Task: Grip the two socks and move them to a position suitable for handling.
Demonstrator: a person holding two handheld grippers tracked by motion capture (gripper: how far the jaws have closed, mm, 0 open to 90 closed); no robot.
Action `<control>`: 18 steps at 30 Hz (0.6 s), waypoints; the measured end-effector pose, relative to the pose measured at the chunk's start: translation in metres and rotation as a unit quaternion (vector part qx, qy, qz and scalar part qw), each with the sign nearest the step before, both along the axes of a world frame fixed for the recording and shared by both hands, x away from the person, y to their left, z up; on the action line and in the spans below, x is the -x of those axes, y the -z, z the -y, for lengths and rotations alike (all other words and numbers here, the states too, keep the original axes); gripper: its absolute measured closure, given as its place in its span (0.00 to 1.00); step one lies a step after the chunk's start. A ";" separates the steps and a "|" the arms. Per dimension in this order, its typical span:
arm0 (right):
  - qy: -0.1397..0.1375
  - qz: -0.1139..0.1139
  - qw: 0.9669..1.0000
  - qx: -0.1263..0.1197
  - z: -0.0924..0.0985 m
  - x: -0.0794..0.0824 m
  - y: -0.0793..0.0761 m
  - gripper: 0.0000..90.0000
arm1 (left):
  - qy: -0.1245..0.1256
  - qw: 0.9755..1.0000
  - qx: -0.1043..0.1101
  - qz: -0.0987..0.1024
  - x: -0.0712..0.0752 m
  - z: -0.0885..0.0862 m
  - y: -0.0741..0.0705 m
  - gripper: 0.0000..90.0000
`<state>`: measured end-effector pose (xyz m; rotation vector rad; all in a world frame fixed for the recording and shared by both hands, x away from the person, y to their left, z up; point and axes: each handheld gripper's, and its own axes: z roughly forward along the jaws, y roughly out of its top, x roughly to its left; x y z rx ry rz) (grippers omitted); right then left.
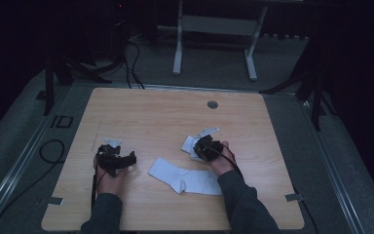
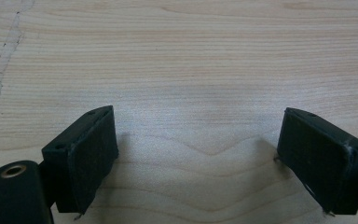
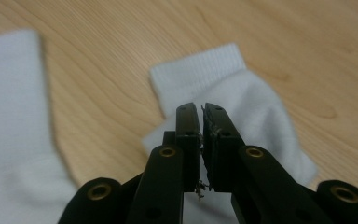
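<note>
On the wooden worktop [image 1: 175, 117], the right hand-held gripper [image 3: 201, 109] has its jaws pressed together on a small white sock [image 3: 251, 107], at 3 o'clock from centre. A second flat sock [image 1: 185, 178] lies at 6 o'clock. The left hand-held gripper [image 2: 196, 140], at 8 o'clock, stands wide apart above bare wood.

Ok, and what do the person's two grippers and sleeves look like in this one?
Both the left gripper and the right gripper are black, with flat rectangular jaws and brass-coloured rivets at the joints. A pale grey three-cornered plate tops each. A dark cable trails back along the left forearm. The sleeves are dark grey, long and reach the wrists.
</note>
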<state>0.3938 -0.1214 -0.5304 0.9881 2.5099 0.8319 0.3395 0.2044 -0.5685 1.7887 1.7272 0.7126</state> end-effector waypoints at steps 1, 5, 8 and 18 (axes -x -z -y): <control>0.003 -0.005 1.000 0.008 -0.001 -0.003 0.004 0.94 | 0.000 1.000 0.000 0.000 0.000 0.000 0.000 0.13; 0.004 -0.022 1.000 0.007 -0.003 -0.008 0.011 0.95 | 0.000 1.000 0.000 0.000 0.000 0.000 0.000 0.13; -0.006 -0.024 1.000 0.013 -0.005 -0.005 0.010 0.95 | 0.000 1.000 0.000 0.000 0.000 0.000 0.000 0.13; -0.026 -0.031 0.999 -0.001 -0.027 0.004 0.012 0.94 | 0.000 1.000 0.000 0.000 0.000 0.000 0.000 0.13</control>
